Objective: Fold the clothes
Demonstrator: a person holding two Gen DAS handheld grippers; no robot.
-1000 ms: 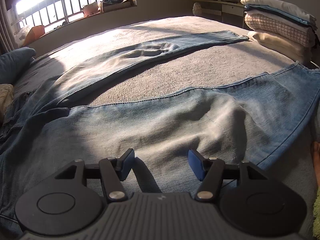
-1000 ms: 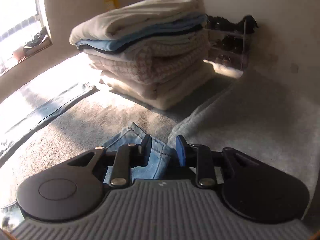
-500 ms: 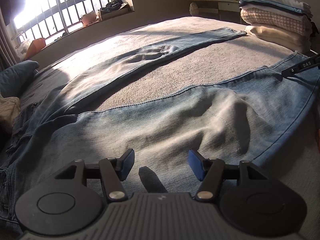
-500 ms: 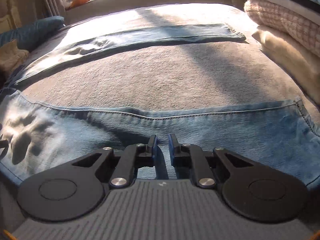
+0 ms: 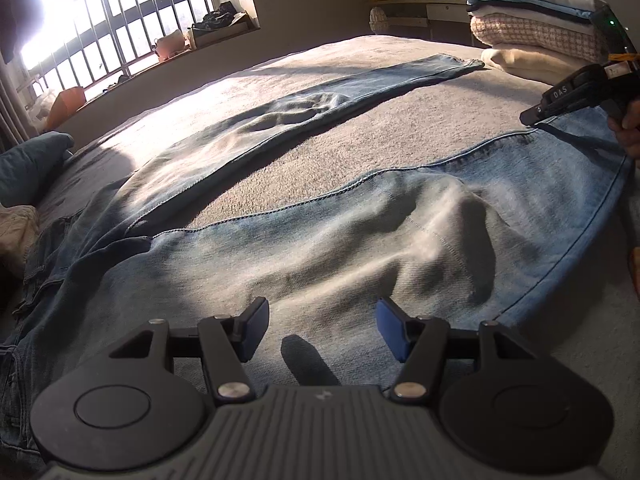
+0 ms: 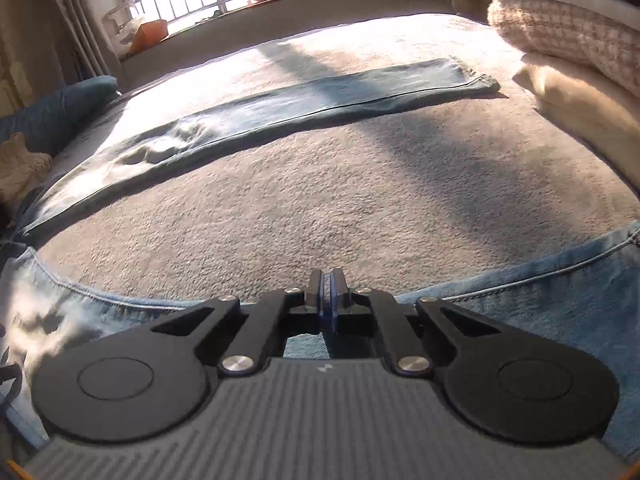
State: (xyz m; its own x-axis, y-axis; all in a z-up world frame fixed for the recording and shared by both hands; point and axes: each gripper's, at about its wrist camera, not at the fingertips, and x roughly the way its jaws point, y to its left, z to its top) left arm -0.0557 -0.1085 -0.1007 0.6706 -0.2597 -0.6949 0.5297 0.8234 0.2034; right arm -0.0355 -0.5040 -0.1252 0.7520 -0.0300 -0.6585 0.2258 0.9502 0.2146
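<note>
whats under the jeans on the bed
The jeans lie spread on a grey blanket, which shows bare between the two legs. What lies beneath the blanket is covered.

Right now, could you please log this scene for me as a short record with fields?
surface: grey bed cover
garment: jeans spread flat, legs apart
left gripper: open, above the near leg, holding nothing
right gripper: shut at the near leg's inner seam; cloth between the pads not visible
folded stack: at the far right of the bed, past the far leg's hem
fold: not yet made
</note>
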